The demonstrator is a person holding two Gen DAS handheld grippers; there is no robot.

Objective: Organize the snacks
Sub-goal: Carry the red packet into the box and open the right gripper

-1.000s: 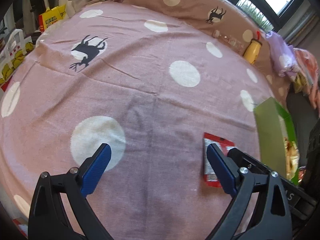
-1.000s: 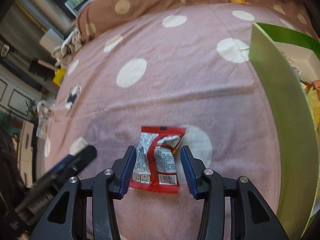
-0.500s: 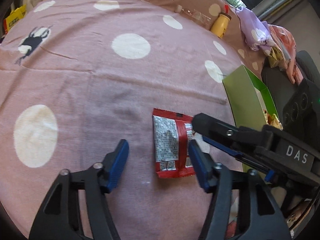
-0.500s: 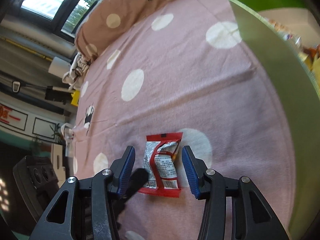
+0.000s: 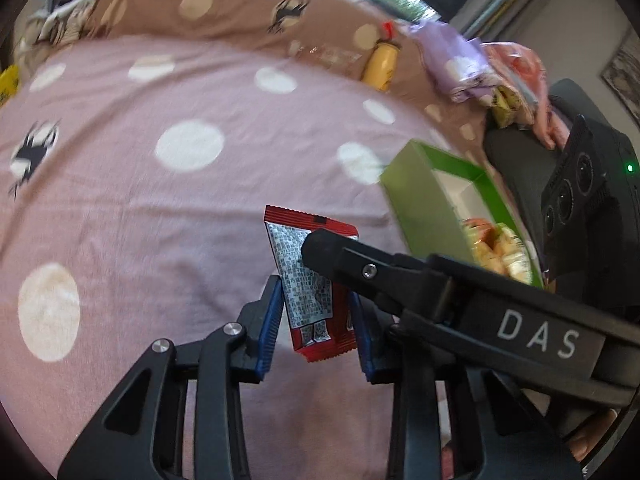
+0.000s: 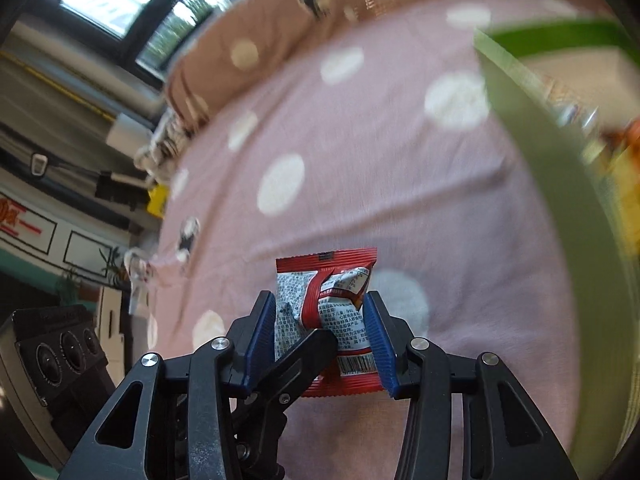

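We see both tools meeting on one red snack packet (image 5: 310, 284) over the pink dotted bedspread (image 5: 168, 216). The right tool (image 6: 320, 336) pinches the packet across its width, its blue pads pressed against the wrapper's two sides so the foil buckles between them. The left tool (image 5: 316, 312) has the packet's lower end between its own blue pads (image 5: 267, 316), and its jaws are closing; the left pad seems to touch the wrapper's edge, but on the right side we cannot tell.

Each tool crowds the other. In the left wrist view, a black finger of the right tool crosses over the packet's right half and hides it. In the right wrist view, a finger of the left tool covers the packet's lower left part.

The green box (image 5: 424, 204) stands on the bed just to the right of the packet, open at the top, with other snacks (image 5: 496, 248) inside. Along the bed's far edge lie a yellow bottle (image 5: 382, 64) and, right of it, purple and pink bags (image 5: 460, 64). A brown dotted cushion (image 5: 224, 4) runs behind them.
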